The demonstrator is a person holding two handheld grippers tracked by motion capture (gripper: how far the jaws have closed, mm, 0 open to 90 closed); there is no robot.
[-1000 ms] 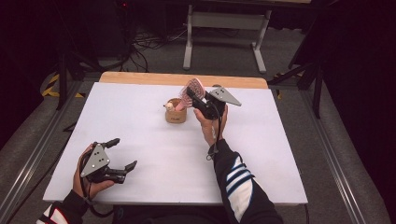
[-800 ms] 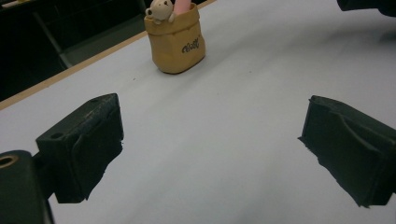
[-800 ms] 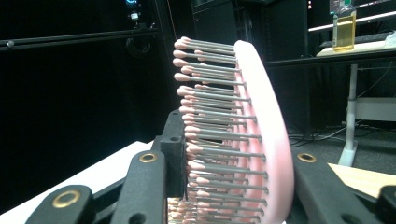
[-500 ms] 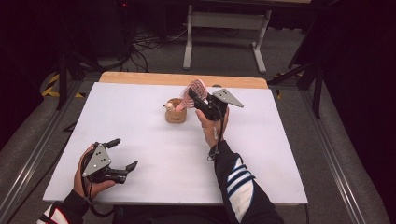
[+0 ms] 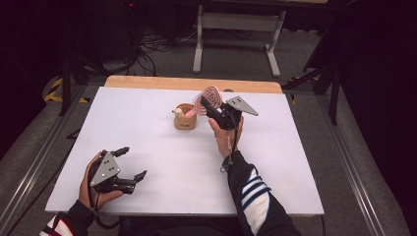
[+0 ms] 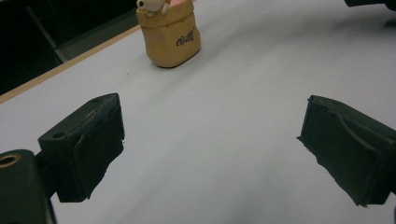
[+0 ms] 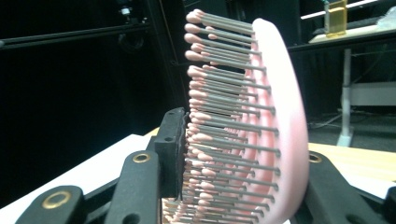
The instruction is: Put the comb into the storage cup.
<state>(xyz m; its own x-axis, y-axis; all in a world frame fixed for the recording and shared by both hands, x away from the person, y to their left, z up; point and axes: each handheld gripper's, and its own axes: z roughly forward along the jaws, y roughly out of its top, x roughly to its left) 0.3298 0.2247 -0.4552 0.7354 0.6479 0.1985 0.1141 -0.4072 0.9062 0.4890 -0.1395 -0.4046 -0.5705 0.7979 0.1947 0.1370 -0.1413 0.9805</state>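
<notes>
the pink hairbrush (image 5: 211, 97) is pinched by the right gripper (image 5: 210, 106) – one jaw is pressed on the bristle tips, the other on the smooth back, as seen close up in the right gripper view (image 7: 261, 130). compared w/ a second ago, the brush has been moved only a tiny bit, maybe tipped a little more toward the small tan pot (image 5: 185, 118); it is held up in the air just beside and above the pot, at the far middle of the worktop (image 5: 147, 147). so the brush is prob. being brought to the pot, or just lifted out of it – which one can't be told. a little toy figure is seen poking out of the pot's top (image 6: 152, 5).

the left gripper (image 5: 129, 162) has not been moved. it is kept low near the front left edge, jaws spread wide, w/ nothing between them.
</notes>
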